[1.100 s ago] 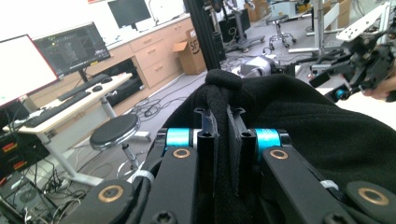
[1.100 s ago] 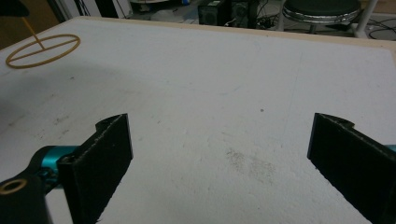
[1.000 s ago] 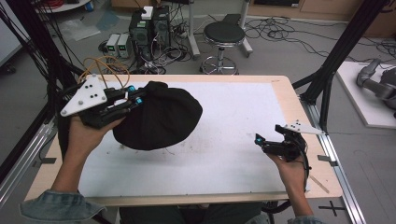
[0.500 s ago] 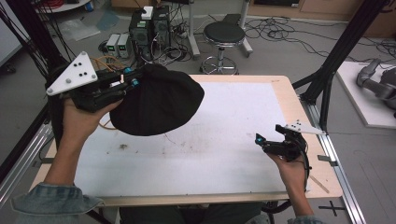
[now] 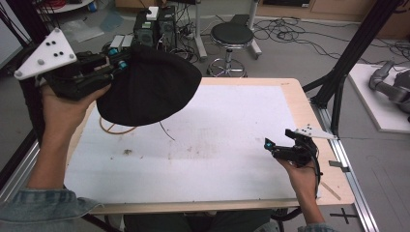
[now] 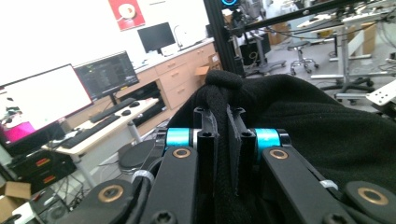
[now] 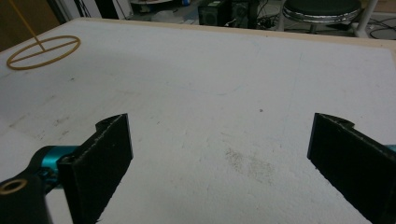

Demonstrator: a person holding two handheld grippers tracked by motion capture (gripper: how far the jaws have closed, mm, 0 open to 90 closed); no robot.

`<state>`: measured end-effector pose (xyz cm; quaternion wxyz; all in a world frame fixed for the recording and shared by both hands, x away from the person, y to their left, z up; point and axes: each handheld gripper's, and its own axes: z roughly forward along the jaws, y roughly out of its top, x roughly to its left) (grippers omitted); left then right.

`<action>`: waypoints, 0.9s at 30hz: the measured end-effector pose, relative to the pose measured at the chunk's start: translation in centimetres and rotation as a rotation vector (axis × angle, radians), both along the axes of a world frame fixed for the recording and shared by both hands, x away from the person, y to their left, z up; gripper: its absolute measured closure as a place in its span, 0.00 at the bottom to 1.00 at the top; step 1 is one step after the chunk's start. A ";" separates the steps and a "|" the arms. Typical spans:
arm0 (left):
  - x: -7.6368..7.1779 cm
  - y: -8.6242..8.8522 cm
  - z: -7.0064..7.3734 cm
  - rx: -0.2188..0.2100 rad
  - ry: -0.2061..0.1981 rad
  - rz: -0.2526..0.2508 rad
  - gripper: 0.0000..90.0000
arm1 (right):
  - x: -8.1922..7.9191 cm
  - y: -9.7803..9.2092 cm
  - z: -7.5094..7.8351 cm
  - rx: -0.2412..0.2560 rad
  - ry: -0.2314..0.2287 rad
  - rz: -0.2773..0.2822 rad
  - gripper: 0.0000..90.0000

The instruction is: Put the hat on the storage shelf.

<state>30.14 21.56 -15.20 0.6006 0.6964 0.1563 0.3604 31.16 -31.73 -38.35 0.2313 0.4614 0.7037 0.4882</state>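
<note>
Left gripper (image 5: pixel 118 65) pinches a fold of the black cloth (image 5: pixel 147 92), which hangs clear of the white table (image 5: pixel 217 145) toward ten o'clock. I judge the hold shallow, so lifting slowly should keep the fold from slipping. Right gripper (image 5: pixel 271 147) rests wide open and empty near four o'clock, ready to catch a loose edge.

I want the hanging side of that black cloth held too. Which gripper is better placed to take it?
Probably right: the right gripper is open and holds nothing above the table. The left gripper is clamped on the black cloth.
</note>
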 end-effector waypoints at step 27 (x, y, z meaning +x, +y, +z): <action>-1.1 6.3 2.7 -0.013 -0.047 0.220 0.93 | -0.1 0.1 0.1 0.005 0.004 -0.002 0.07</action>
